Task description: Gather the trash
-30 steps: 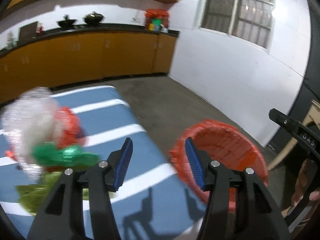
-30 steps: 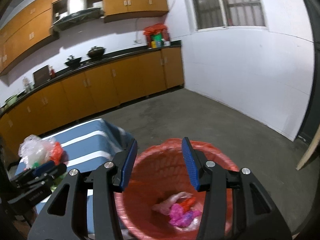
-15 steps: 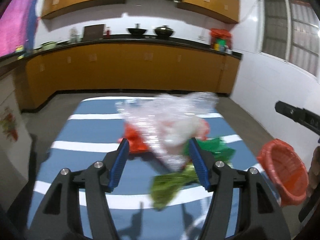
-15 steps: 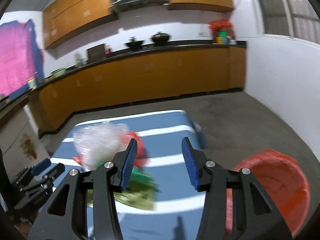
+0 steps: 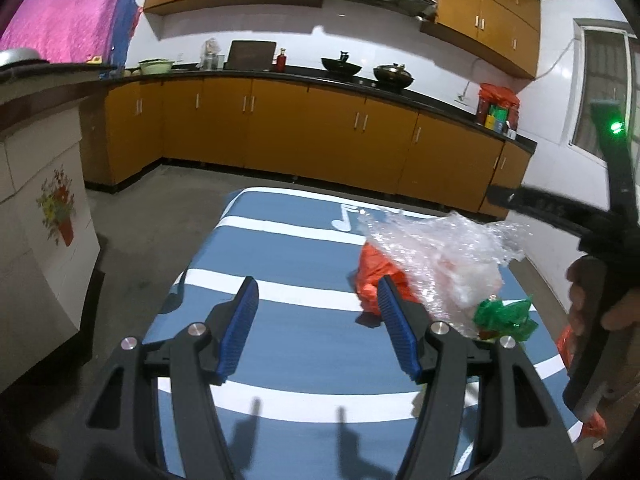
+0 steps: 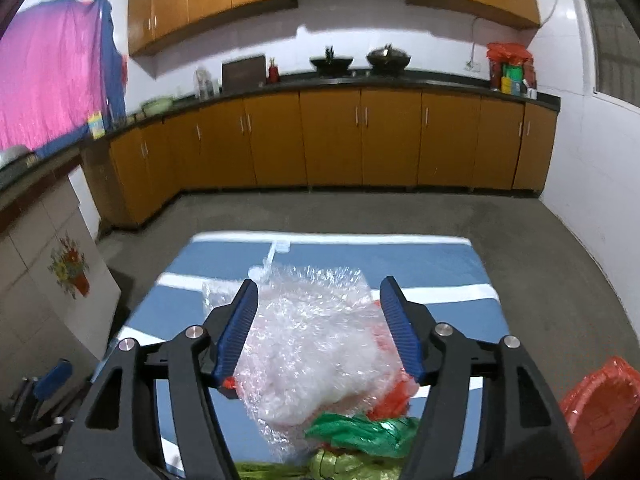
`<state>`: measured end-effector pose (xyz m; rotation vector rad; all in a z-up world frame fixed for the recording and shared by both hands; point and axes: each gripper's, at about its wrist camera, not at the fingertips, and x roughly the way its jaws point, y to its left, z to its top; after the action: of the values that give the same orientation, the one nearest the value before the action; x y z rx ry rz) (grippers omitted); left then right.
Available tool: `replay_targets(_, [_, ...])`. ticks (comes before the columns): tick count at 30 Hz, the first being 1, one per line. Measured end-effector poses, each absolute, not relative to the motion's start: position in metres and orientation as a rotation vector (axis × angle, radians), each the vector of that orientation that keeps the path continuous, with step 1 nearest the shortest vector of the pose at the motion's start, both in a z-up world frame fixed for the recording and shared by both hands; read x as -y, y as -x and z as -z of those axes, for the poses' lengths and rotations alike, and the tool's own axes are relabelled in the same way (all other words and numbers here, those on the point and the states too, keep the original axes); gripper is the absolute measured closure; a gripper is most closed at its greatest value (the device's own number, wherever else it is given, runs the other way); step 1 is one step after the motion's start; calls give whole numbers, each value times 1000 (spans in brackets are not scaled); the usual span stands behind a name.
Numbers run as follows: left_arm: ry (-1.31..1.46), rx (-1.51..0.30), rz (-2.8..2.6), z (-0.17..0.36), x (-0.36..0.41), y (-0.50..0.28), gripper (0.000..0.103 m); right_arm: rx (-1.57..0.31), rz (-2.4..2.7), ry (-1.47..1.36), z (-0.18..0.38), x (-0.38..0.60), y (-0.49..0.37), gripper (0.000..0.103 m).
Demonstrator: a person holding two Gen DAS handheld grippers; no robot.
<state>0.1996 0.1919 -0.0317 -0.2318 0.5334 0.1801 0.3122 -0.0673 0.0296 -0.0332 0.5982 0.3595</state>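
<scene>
Room: kitchen with orange cabinets [image 6: 360,140].
Table [image 5: 288,264]: blue, white-striped.
Trash: clear wrap [image 6: 312,336] heaped over red bag [image 5: 376,280] and green scraps [image 6: 360,428], on the table's right part.
My right gripper [image 6: 316,328]: jaws opening, framing the wrap, likely next pickup.
My left gripper [image 5: 316,324]: wide, empty, beside the heap.
Bin [image 6: 596,404]: red-lined, off the table's right edge.

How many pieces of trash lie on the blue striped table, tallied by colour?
Clear crinkled bubble-wrap plastic: 1
Red crumpled plastic bag: 1
Bright green shiny wrapper: 1
Yellow-green crumpled wrapper: 1
Total: 4 visible pieces, heaped together; anything beneath the heap cannot be seen.
</scene>
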Motion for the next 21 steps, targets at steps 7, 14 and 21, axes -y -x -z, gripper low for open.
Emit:
replay_targets(7, [258, -551, -174, 41, -193, -201, 42, -751, -360, 98, 6, 68, -311, 53])
replay_targets(14, [259, -558, -159, 42, -187, -203, 42, -794, -351, 93, 17, 79, -304, 84])
replay_targets(21, [256, -562, -152, 42, -185, -205, 42, -720, -356, 38, -1, 92, -296, 89])
